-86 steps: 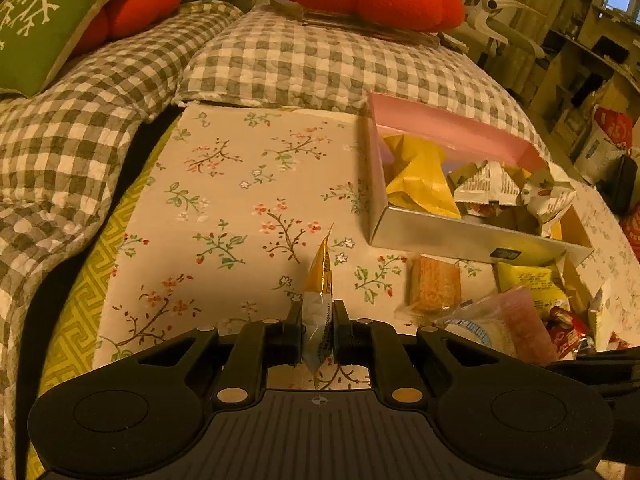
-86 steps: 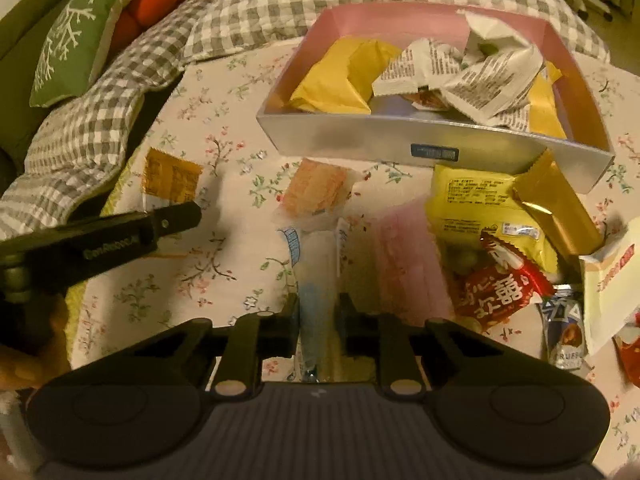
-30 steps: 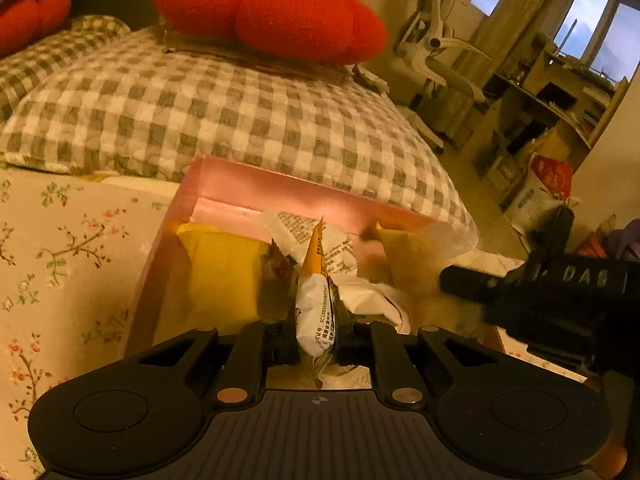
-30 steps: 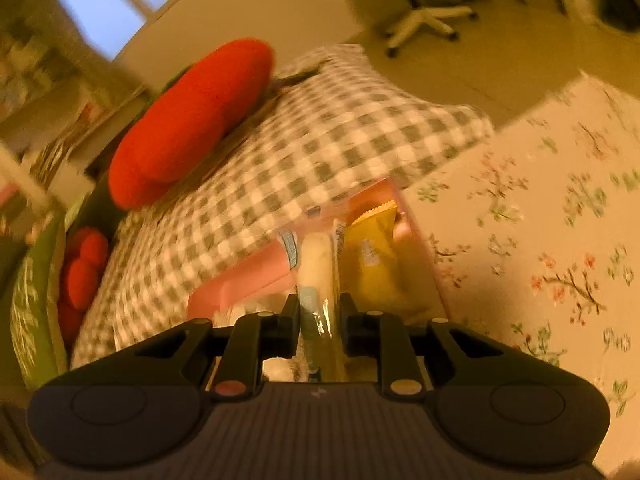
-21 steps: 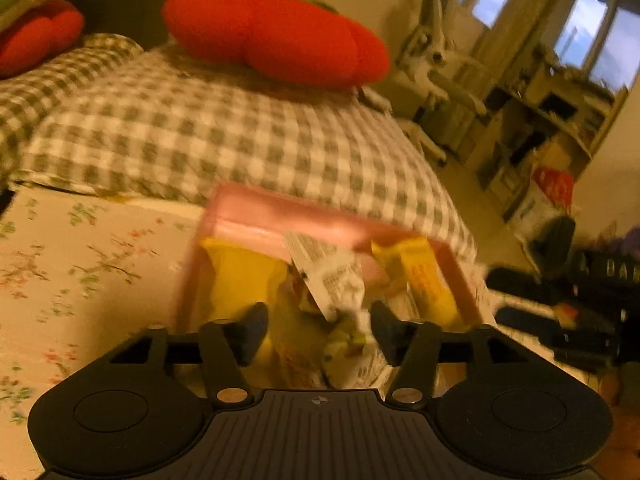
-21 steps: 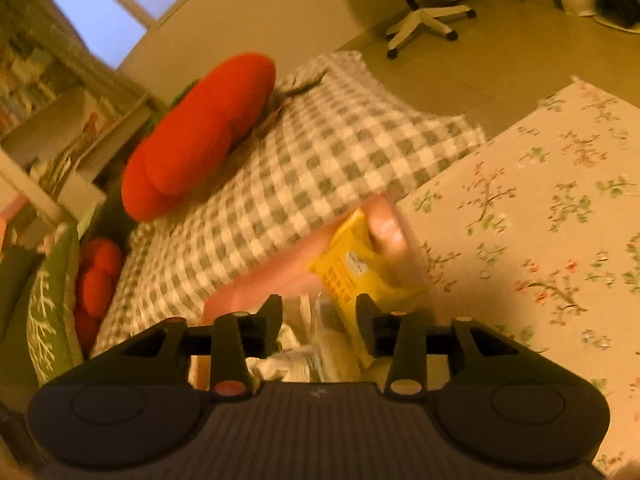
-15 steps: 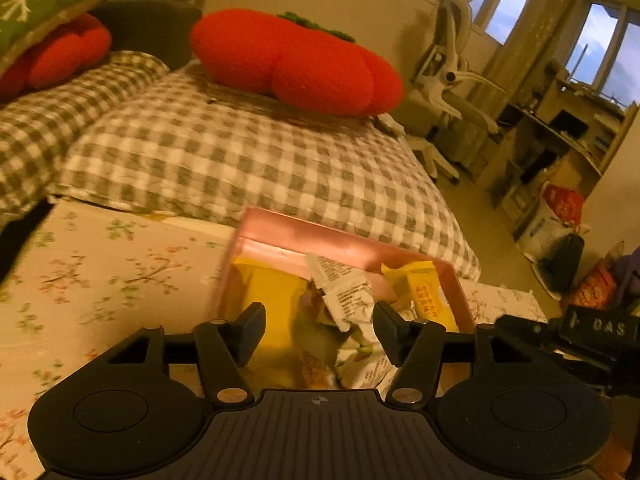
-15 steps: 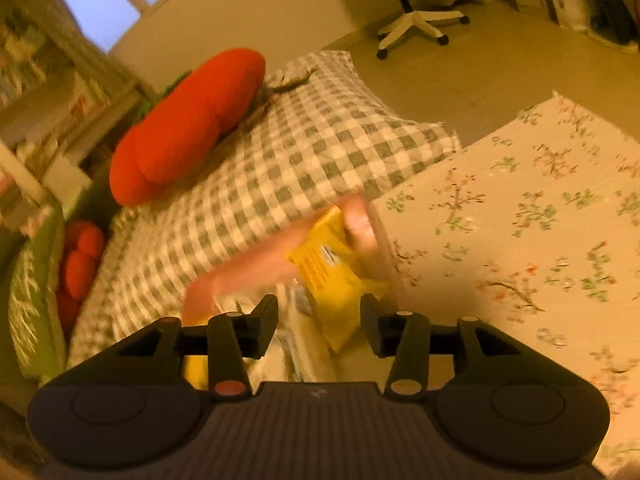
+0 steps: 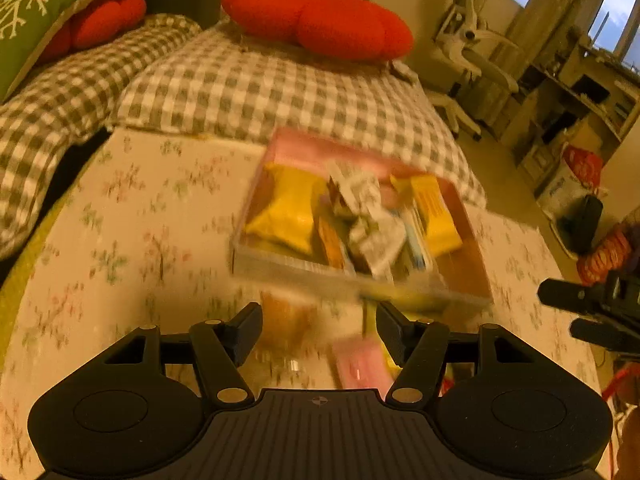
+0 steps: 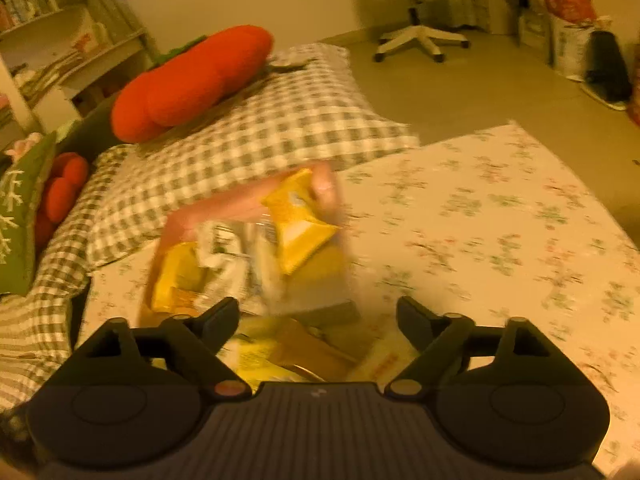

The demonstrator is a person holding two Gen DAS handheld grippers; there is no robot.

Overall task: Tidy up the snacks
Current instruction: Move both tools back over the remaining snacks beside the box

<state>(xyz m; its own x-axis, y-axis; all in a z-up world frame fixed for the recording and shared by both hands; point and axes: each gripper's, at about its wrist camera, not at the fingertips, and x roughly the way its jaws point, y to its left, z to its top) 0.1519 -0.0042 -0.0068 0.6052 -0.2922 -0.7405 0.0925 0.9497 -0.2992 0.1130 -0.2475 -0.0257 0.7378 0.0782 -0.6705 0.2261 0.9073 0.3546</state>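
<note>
A pink box with a silver front wall sits on the floral cloth and holds several snack packets, yellow bags and white wrappers among them. My left gripper is open and empty, just in front of the box. An orange snack and a pink packet lie on the cloth between its fingers. My right gripper is open and empty, near the same box, above loose yellow and brown packets. The right gripper also shows at the left wrist view's right edge. Both views are blurred.
Grey checked pillows and a red plush cushion lie behind the box. A green cushion is at far left. An office chair and shelves stand on the floor beyond. The floral cloth extends right of the box.
Both grippers opened over the box and let go of their packets, the gold-and-white one and the clear one. Both then pulled back from the box toward the loose snacks.
</note>
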